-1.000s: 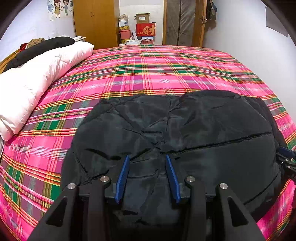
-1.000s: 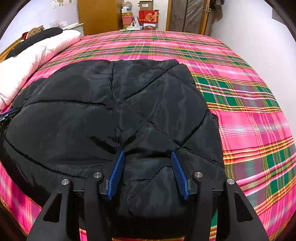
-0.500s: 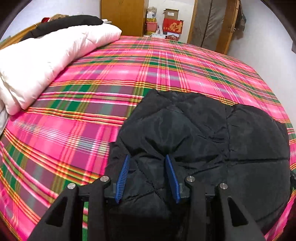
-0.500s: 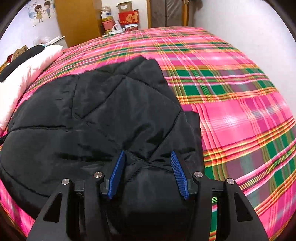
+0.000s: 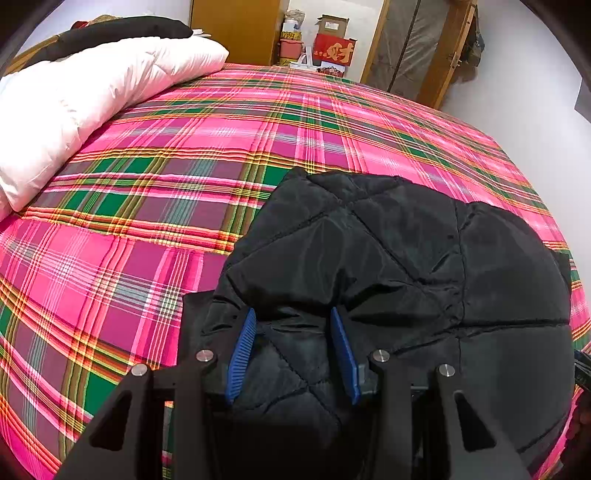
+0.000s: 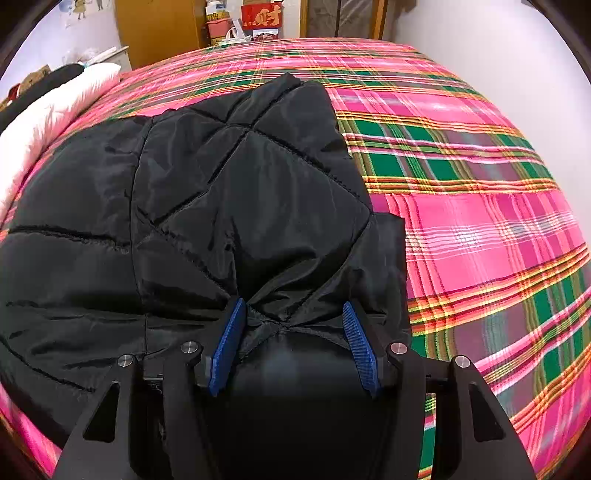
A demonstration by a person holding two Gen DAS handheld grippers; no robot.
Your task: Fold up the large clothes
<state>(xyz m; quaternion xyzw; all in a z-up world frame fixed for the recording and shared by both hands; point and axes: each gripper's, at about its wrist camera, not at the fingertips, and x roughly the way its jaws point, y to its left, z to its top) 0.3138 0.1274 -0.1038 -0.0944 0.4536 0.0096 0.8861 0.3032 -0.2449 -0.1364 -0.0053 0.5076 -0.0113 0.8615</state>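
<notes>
A black quilted jacket (image 5: 406,251) lies on the pink plaid bed (image 5: 184,166). In the left wrist view my left gripper (image 5: 291,317) is at the jacket's near left corner, its blue pads (image 5: 240,343) pressed against bunched fabric between them. In the right wrist view the jacket (image 6: 184,206) fills the left and middle. My right gripper (image 6: 293,310) is at its near right corner, blue pads (image 6: 360,339) holding a gathered fold of fabric. A flat black layer shows under each held corner.
A white duvet (image 5: 74,103) and a black item (image 5: 122,31) lie along the bed's left side. A wooden wardrobe (image 5: 236,29), boxes (image 5: 332,48) and a door (image 5: 413,48) stand beyond the bed. A white wall (image 6: 498,62) runs along the right.
Both grippers have carried the jacket's near edge forward over itself, so the jacket looks shorter and more plaid bed shows. Left view swung left, right view swung right.
</notes>
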